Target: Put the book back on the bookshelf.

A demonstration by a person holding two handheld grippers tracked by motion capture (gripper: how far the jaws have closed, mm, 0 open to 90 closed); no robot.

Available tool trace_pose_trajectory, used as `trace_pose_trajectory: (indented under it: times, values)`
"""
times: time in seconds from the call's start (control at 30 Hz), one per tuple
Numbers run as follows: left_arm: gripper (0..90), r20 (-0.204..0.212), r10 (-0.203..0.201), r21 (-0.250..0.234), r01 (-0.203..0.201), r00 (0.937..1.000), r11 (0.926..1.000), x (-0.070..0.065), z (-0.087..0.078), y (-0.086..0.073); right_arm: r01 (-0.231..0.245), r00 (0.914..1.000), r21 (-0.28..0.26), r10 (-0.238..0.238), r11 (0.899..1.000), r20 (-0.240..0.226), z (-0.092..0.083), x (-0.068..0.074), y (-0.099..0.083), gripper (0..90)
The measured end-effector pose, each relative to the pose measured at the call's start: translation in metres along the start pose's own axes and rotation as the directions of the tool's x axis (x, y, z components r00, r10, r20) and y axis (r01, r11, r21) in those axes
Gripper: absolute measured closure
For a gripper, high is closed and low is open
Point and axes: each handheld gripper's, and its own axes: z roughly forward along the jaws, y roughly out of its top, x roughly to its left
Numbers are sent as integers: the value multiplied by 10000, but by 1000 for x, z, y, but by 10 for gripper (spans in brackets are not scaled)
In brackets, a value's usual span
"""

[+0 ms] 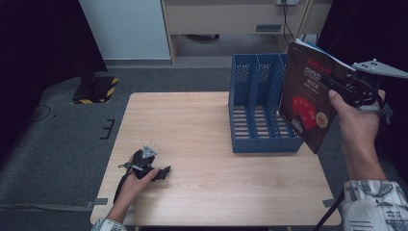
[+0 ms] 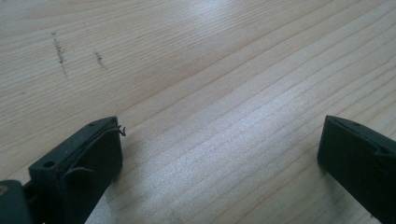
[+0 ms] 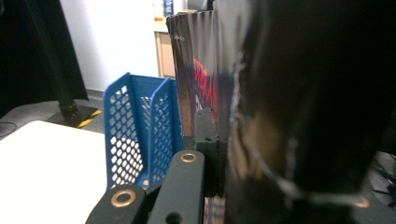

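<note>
A dark magazine (image 1: 308, 103) has a black and deep brown cover with a bright red fan-shaped graphic and red lettering near its top. The file rack (image 1: 257, 103) is solid blue, its walls pierced with a honeycomb pattern of small holes. The worktop (image 1: 192, 130) is pale wood with fine straight grain. Both grippers, left gripper (image 1: 166, 172) and right gripper (image 1: 337, 79), are black; the right carries a light grey plate. A sleeve (image 1: 375, 202) is white with a dark printed pattern.
</note>
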Motion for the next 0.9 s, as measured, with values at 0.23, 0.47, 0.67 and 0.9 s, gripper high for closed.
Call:
trace_pose_trajectory:
  times: [0.23,0.47,0.67,0.9]
  values:
    - [0,-1,-3,-5,3,10000,10000,0,0,0,-290,9984,133,283,9995,499,12,-3,0,872]
    - [0,-2,0,-4,0,10000,10000,0,0,0,-369,9965,134,358,9992,753,30,-2,4,872]
    - [0,-7,-4,-28,4,10000,10000,0,0,0,-492,9940,44,486,9988,983,48,-5,5,871]
    - [0,0,-3,-15,3,10000,10000,0,0,0,-655,9913,80,641,9978,1146,63,-6,1,871]
